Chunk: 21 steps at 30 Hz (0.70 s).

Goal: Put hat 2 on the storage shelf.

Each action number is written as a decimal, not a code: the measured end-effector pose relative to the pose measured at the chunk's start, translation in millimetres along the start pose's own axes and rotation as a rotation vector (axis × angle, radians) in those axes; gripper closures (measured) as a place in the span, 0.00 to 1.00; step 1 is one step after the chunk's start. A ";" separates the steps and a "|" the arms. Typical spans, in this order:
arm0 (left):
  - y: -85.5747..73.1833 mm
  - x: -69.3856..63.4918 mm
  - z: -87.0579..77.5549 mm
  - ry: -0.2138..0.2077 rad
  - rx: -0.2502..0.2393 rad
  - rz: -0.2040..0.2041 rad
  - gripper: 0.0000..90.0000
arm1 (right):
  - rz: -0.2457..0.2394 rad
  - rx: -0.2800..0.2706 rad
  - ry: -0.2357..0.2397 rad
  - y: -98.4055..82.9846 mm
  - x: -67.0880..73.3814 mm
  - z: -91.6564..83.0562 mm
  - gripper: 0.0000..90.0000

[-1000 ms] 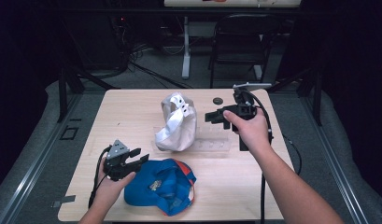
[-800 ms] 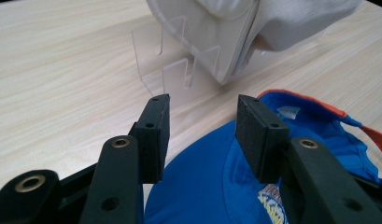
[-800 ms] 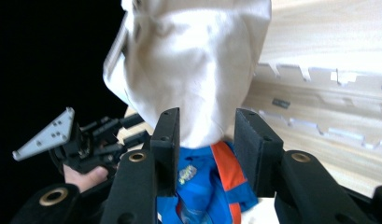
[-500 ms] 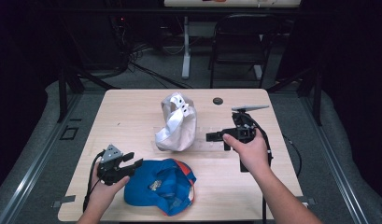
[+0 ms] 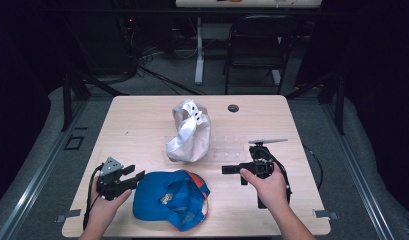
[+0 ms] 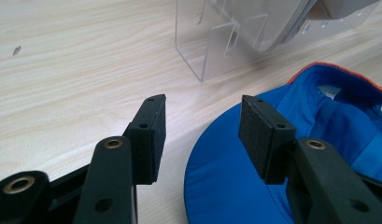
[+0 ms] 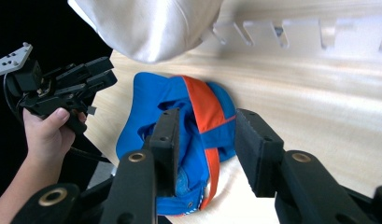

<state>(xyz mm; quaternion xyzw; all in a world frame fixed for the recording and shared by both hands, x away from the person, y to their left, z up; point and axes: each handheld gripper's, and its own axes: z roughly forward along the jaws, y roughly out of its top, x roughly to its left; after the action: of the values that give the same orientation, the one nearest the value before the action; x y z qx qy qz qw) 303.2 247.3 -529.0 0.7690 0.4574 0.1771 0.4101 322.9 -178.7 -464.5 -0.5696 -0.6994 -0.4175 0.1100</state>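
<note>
While the blue cap point(image 5: 171, 200) lies upside down at the table's point(image 5: 137, 125) near edge, both grippers, left point(image 5: 134, 176) and right point(image 5: 227, 170), flank it with jaws apart, empty; slide one jaw under the brim before closing.

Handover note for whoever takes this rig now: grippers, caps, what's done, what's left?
Left gripper: jaws just opened, nothing between them, at the blue cap's brim.
Right gripper: open, empty, aimed at the blue cap from the other side.
White cap already sits on the clear rack.
Blue cap lies upside down on the table, ungripped.
Left, probably: grasp it and rack it.
</note>
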 end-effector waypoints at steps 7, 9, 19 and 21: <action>1.2 -3.0 1.8 -0.007 -0.002 0.015 0.60 | 0.017 0.019 0.001 -20.4 -15.4 11.9 0.69; 0.8 -2.8 2.2 -0.006 0.002 0.011 0.60 | 0.012 0.019 0.005 -25.4 -16.7 15.2 0.69; -2.4 -5.3 4.6 0.005 0.012 0.027 0.59 | -0.035 0.081 0.057 -55.2 -24.9 39.4 0.67; -4.4 -5.0 3.0 0.008 0.016 0.025 0.59 | -0.038 0.090 0.066 -59.9 -26.7 44.3 0.67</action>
<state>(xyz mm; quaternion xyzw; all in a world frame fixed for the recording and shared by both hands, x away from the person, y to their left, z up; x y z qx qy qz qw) 300.1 242.7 -533.8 0.7772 0.4509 0.1813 0.3998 292.7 -166.3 -536.6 -0.5367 -0.7242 -0.4059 0.1506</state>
